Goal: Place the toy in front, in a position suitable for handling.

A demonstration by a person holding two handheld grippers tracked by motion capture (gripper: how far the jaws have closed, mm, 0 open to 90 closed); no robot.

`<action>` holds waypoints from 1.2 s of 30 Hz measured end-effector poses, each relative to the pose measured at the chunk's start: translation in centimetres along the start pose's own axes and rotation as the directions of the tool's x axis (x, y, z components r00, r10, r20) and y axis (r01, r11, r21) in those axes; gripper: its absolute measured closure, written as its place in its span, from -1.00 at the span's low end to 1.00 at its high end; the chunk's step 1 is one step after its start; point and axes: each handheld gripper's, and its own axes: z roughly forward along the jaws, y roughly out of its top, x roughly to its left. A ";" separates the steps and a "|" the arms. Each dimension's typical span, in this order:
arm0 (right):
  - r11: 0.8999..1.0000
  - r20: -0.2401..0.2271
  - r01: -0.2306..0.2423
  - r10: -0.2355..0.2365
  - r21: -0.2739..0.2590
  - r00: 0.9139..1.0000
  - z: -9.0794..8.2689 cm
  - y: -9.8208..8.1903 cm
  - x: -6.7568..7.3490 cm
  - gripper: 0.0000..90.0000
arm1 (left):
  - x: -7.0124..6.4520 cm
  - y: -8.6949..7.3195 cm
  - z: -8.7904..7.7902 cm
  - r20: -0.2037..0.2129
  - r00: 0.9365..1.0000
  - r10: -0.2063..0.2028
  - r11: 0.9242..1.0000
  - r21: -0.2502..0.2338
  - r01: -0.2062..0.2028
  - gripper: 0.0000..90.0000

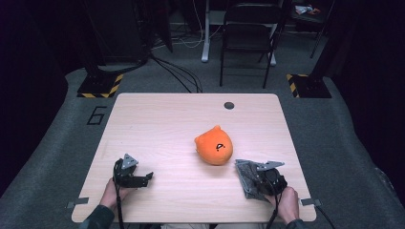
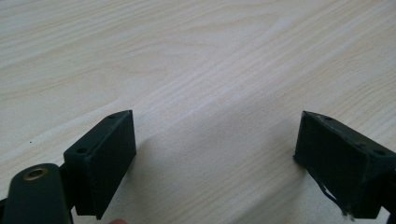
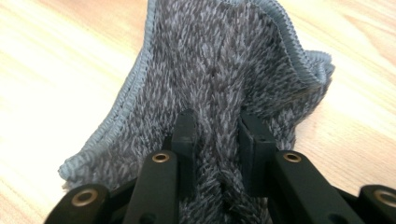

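A grey fuzzy cloth lies crumpled near the table's front right, and my right gripper sits on it. In the right gripper view the two black jaws pinch a raised fold of the cloth between them, so my right gripper is shut on it. An orange plush toy with a small dark face mark rests at mid-table, just left of the cloth. My left gripper rests at the front left of the table, and in its own view the left gripper stands wide open over bare wood.
The light wooden table has a small dark round hole near its far edge. Beyond it stand a black folding chair, floor cables and yellow-black striped stand bases.
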 end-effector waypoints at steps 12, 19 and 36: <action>0.997 0.030 -0.050 0.051 -0.056 0.998 -1.9 0.1 -1.3 0.59 | 0.0 0.0 0.0 0.000 1.000 0.001 1.000 0.001 -0.001 -0.74; 0.995 0.048 -0.058 0.062 -0.078 0.997 -2.9 0.3 -1.9 0.59 | 0.0 0.0 0.0 0.000 1.000 0.001 1.000 0.000 -0.001 -0.74; 0.988 0.096 -0.098 0.110 -0.119 0.989 -4.4 0.7 -3.8 0.58 | 0.0 0.0 0.0 0.000 1.000 0.001 1.000 0.000 -0.001 -0.74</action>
